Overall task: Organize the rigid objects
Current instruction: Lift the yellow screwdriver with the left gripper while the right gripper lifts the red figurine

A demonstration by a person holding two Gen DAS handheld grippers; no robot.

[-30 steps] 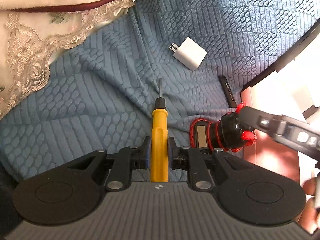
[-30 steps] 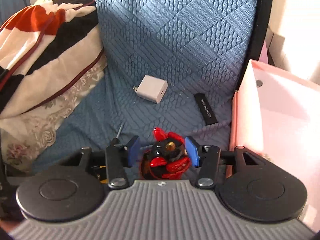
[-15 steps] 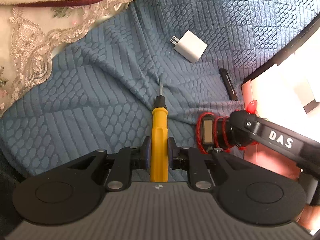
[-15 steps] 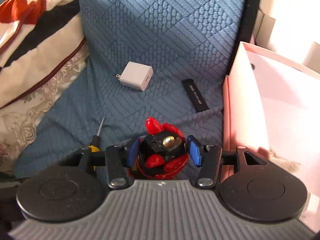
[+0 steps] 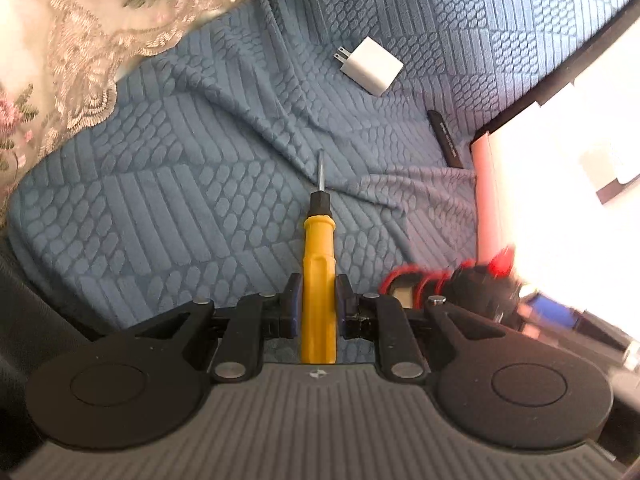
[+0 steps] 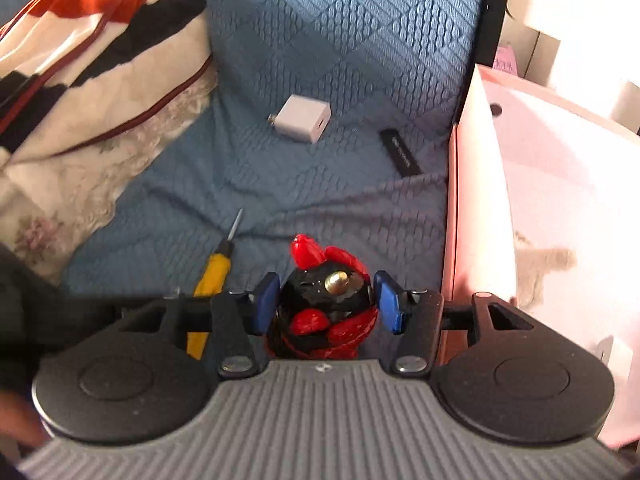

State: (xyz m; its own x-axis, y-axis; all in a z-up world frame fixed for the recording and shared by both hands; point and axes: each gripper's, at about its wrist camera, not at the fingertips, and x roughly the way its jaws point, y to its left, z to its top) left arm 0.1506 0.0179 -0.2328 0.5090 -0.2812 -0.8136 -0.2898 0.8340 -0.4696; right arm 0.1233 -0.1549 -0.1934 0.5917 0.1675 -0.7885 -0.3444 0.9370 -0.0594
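Note:
My left gripper [image 5: 318, 300] is shut on a yellow-handled screwdriver [image 5: 318, 280], its metal tip pointing forward over the blue textured cover. It also shows in the right wrist view [image 6: 212, 276]. My right gripper [image 6: 326, 306] is shut on a black and red mini tripod [image 6: 328, 304], its pads against the black head. The tripod shows blurred in the left wrist view [image 5: 452, 284], just right of my left gripper. A white charger plug [image 5: 370, 66] [image 6: 304, 118] and a flat black stick [image 5: 446, 140] [image 6: 400, 152] lie farther ahead on the cover.
A pink open box [image 6: 464, 216] stands at the right, against the cover's edge; it also shows in the left wrist view [image 5: 486, 192]. A lace-edged floral blanket [image 5: 80, 40] [image 6: 80, 100] is piled at the left. A dark frame edge [image 6: 488, 20] runs behind the box.
My right gripper with the tripod has moved back and lower beside my left gripper, and both views have pulled back from the cover. My left gripper still holds the screwdriver.

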